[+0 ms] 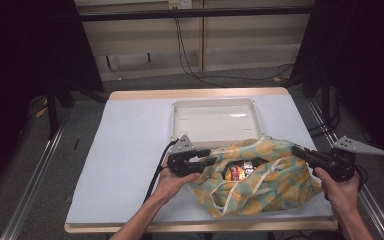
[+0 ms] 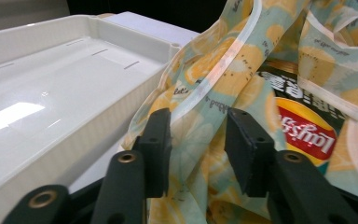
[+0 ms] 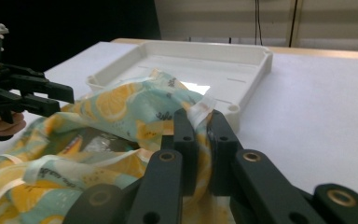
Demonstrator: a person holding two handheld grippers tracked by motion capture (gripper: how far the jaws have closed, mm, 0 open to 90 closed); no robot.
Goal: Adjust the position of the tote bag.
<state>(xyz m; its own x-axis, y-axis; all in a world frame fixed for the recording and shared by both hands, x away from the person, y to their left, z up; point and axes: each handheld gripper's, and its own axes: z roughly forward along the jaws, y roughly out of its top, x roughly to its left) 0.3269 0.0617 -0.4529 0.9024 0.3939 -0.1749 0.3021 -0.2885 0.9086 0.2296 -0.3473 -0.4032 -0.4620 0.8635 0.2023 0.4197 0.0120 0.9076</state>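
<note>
A cloth bag [image 1: 265, 185] with a yellow lemon print lies on the table's near right, its mouth gaping. Inside lies a crisp packet [image 1: 237, 172] with a red and yellow logo [image 2: 307, 130]. My left gripper [image 1: 210, 156] is at the bag's left rim; its jaws stand apart [image 2: 198, 121] with a fold of the cloth [image 2: 223, 60] hanging loosely between them, unpinched. My right gripper [image 1: 296, 150] is at the bag's right rim, its jaws [image 3: 200, 119] shut on the white-edged hem of the cloth [image 3: 121, 105]. The left gripper [image 3: 60, 98] also shows across the bag in the right gripper view.
A shallow white plastic tray [image 1: 215, 104] stands just behind the bag, touching its far edge [image 2: 135, 39] [image 3: 256, 51]. White table cover [image 1: 130, 150] spreads to the left. Dark curtains and cables lie beyond the table's far edge.
</note>
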